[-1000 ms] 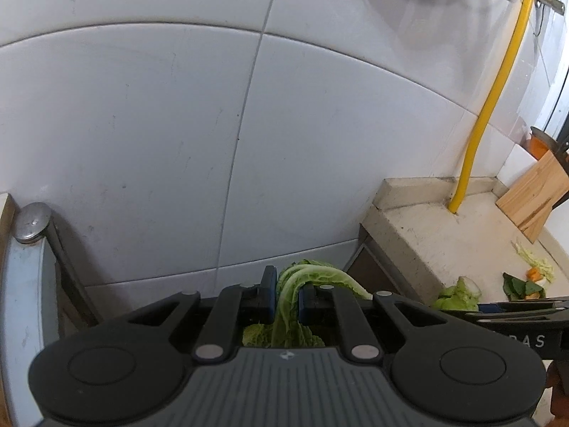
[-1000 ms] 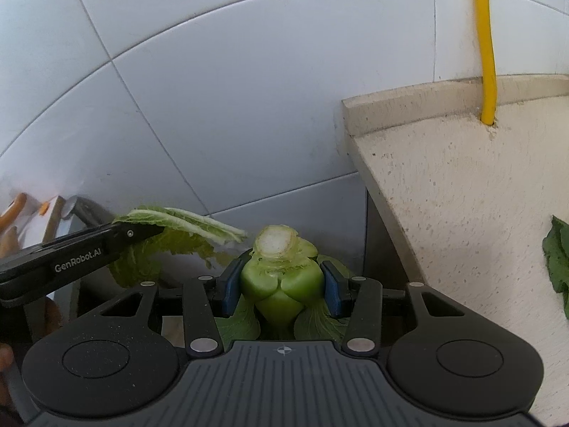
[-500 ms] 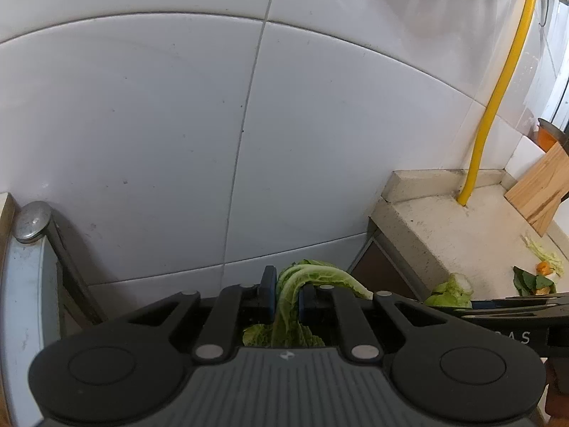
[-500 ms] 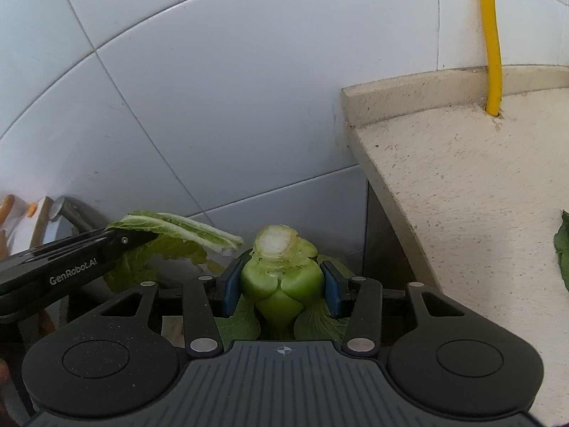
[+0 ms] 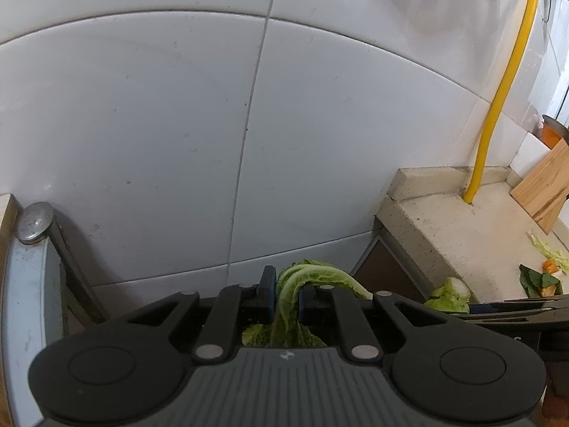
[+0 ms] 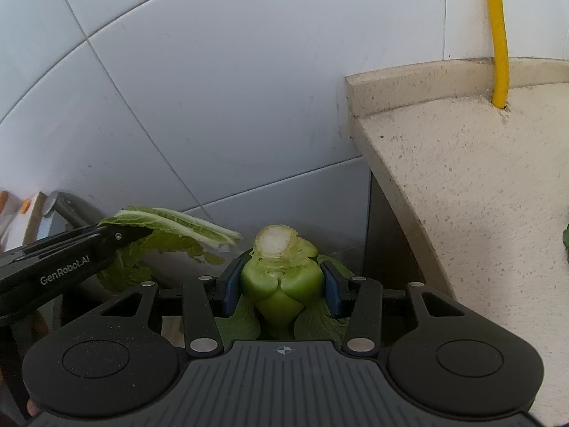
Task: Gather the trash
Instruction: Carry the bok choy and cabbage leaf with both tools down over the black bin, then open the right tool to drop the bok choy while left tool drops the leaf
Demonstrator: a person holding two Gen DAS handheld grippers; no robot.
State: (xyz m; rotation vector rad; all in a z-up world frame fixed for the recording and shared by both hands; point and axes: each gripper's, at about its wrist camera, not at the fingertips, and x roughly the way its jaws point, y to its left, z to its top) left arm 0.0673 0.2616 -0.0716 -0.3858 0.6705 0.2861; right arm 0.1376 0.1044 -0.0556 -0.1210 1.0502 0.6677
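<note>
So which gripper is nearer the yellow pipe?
Right. The right gripper, holding a bok choy stump, sits beside the counter where the yellow pipe enters; the left gripper is farther over.

White tiled wall (image 5: 177,124) fills most of both views, grey grout lines crossing it. Yellow pipe (image 5: 498,106) runs down the wall and enters the speckled stone bench (image 6: 480,195) near its raised back edge. Wooden board (image 5: 544,185) leans at the far end of the bench, just beside the wall. Orange container (image 5: 549,135) behind the board, partly hidden. Left edge: round metal knob (image 5: 33,222) atop a pale grey curved rim; what it belongs to cannot be told.
</note>
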